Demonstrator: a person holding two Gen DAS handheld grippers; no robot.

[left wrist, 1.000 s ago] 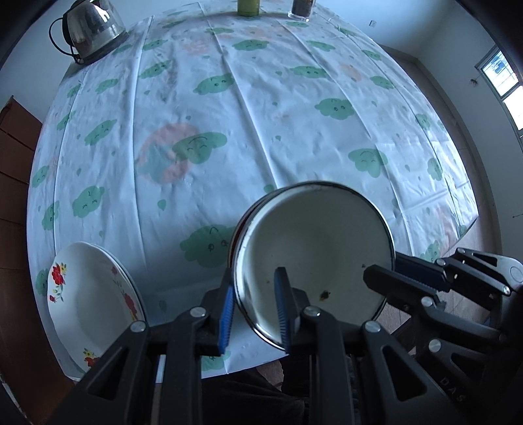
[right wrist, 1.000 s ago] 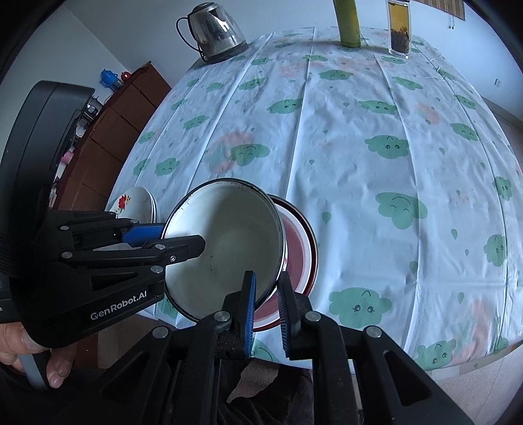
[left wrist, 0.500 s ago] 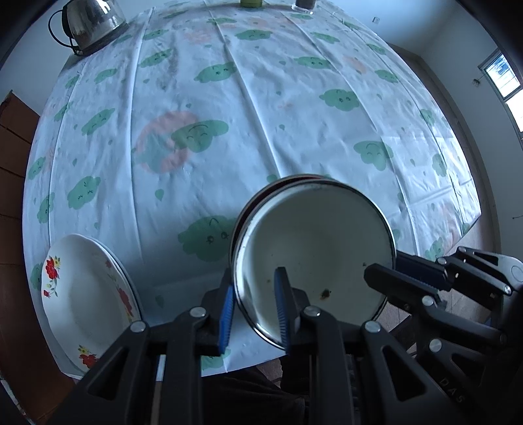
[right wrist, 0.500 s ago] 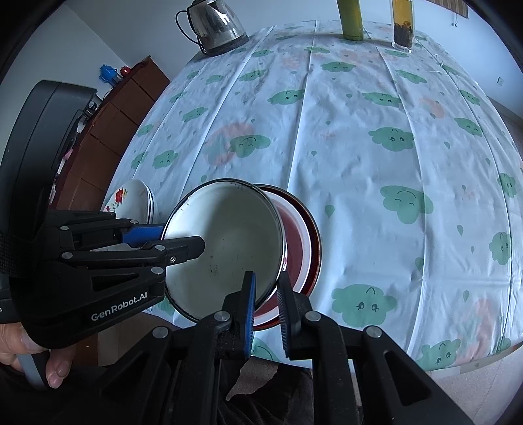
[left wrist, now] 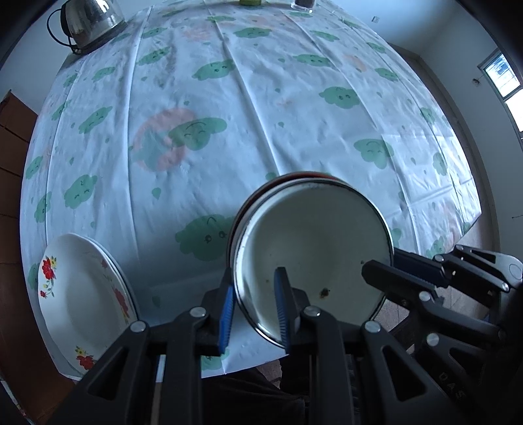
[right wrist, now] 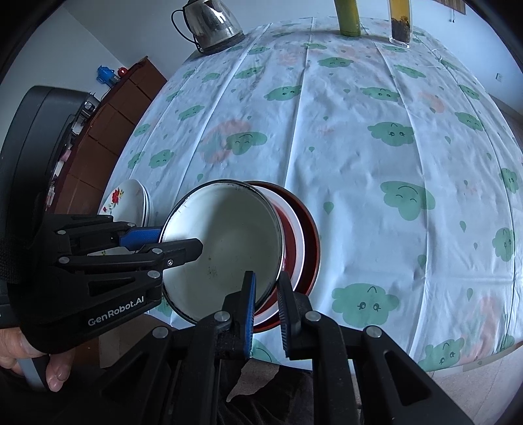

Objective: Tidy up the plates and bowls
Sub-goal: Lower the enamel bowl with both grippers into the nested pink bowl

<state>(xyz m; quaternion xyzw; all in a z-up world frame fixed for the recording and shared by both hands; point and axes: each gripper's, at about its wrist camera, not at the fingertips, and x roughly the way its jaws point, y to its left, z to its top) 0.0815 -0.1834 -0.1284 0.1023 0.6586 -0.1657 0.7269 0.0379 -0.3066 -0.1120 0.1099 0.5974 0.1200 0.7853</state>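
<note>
Covering whole table, white tablecloth [left wrist: 261,137] w/ green cloud print. Floral plates [left wrist: 81,304] stacked at near left edge. Enamel bowl [right wrist: 225,248], white inside, held above red-rimmed plates [right wrist: 304,242] at near edge. Left gripper [left wrist: 253,304] pinches bowl's left rim, jaws narrow. Right gripper [right wrist: 264,304] clamps bowl's right rim. Kettle [right wrist: 212,23] at far corner.

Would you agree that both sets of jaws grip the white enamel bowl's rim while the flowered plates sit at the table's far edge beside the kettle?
Not quite: the flowered plates sit at the table's near edge, far from the kettle, as the left wrist view shows. The rest stands.
</note>
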